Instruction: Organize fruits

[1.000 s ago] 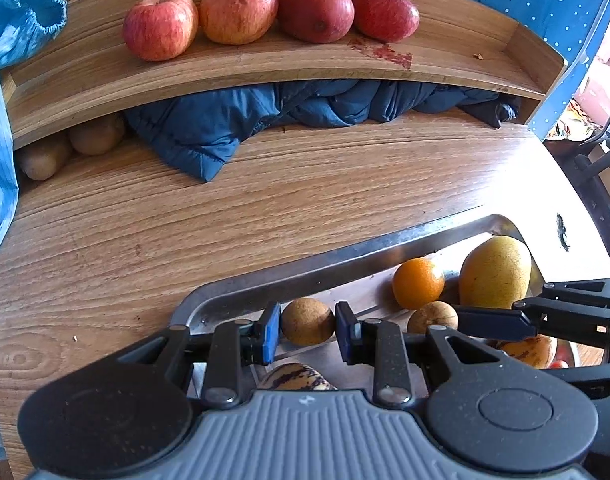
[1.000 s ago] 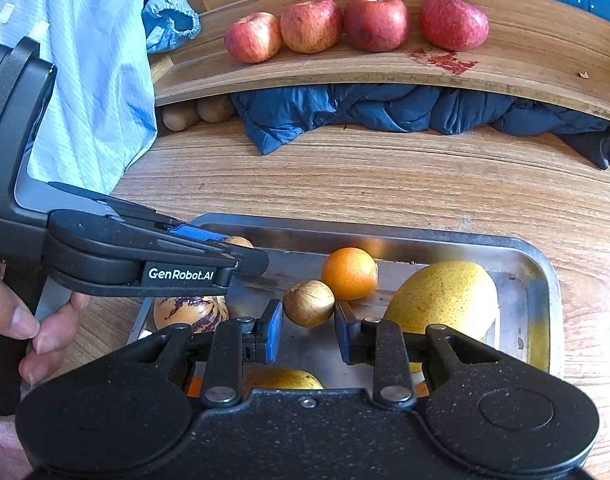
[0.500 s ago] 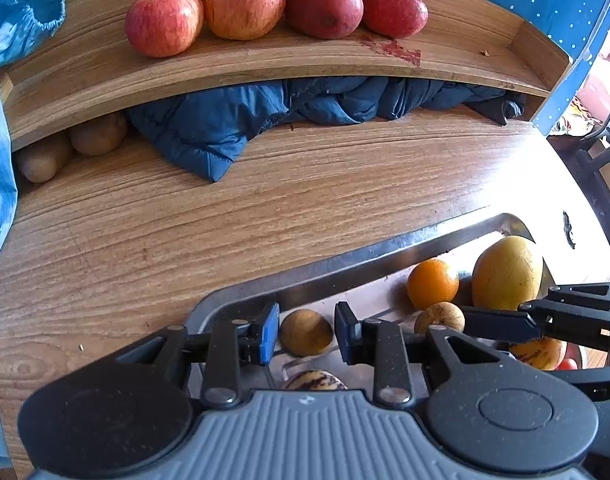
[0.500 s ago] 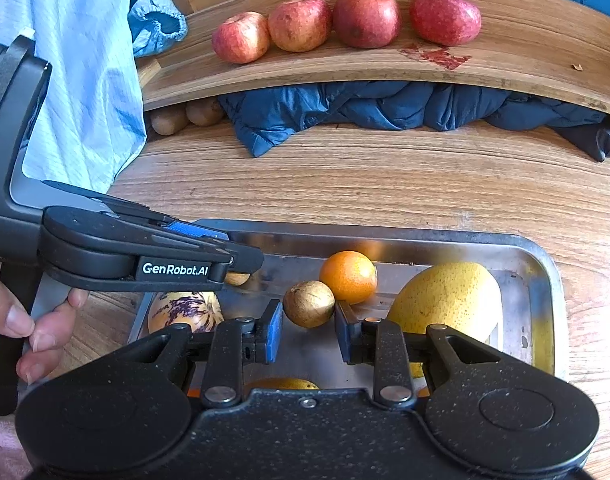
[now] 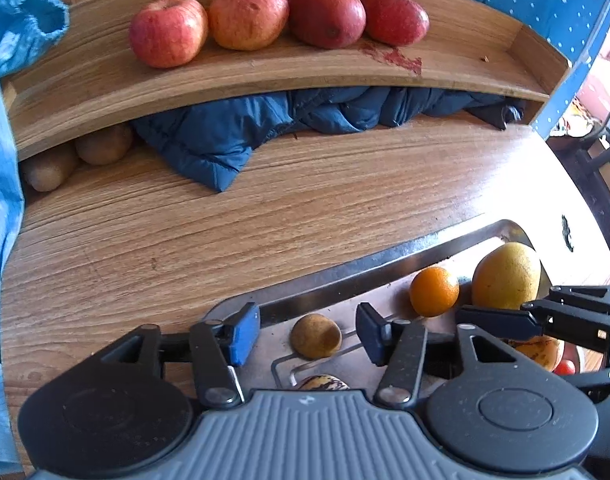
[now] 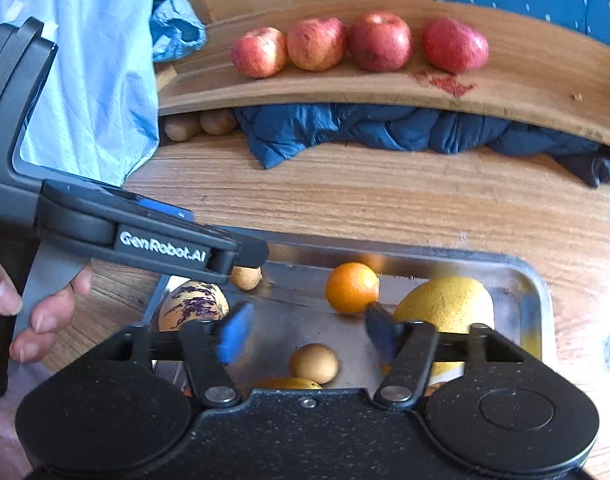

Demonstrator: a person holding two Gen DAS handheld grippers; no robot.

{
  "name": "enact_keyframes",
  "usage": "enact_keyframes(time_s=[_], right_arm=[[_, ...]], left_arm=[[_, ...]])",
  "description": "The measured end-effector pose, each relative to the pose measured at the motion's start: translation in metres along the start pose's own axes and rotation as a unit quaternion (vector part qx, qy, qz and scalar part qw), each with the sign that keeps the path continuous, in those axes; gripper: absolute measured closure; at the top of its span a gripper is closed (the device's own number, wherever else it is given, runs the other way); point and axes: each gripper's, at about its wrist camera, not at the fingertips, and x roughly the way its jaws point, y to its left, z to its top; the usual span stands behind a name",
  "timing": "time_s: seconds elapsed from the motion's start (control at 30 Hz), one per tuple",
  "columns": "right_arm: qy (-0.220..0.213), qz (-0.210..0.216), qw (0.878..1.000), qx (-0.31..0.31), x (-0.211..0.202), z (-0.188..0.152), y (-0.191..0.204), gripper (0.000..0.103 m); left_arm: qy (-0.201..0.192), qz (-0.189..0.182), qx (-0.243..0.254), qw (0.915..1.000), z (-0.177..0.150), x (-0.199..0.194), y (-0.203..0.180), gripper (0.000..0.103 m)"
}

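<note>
A steel tray (image 5: 345,284) (image 6: 529,280) on the wooden table holds an orange (image 5: 433,291) (image 6: 351,287), a big yellow fruit (image 5: 506,275) (image 6: 445,308), a purple-streaked melon (image 6: 193,306) and two small brown fruits. My left gripper (image 5: 308,330) is open, with one brown fruit (image 5: 315,336) (image 6: 246,277) lying in the tray between its fingers. My right gripper (image 6: 309,330) is open above the other brown fruit (image 6: 314,363), which lies in the tray. Several red apples (image 5: 245,16) (image 6: 317,43) stand in a row on the shelf.
A dark blue jacket (image 5: 233,136) (image 6: 365,128) is stuffed under the wooden shelf (image 5: 265,76). Two brown fruits (image 5: 101,144) (image 6: 201,123) lie under the shelf at the left. Light blue cloth (image 6: 85,60) hangs at the left. The table's right edge is near the tray.
Both grippers have opened wide. The brown fruits that sat between their fingers now lie loose in the tray, and both grippers have drawn back a little.
</note>
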Motion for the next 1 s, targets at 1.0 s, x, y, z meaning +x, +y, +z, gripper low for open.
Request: enact_keyframes(time_s=[1.0], right_arm=[[-0.089, -0.021, 0.995, -0.048, -0.147, -0.119, -0.014, 0.001]], left_arm=[[-0.165, 0.147, -0.154, 0.9631, -0.159, -0.133, -0.062, 0.001]])
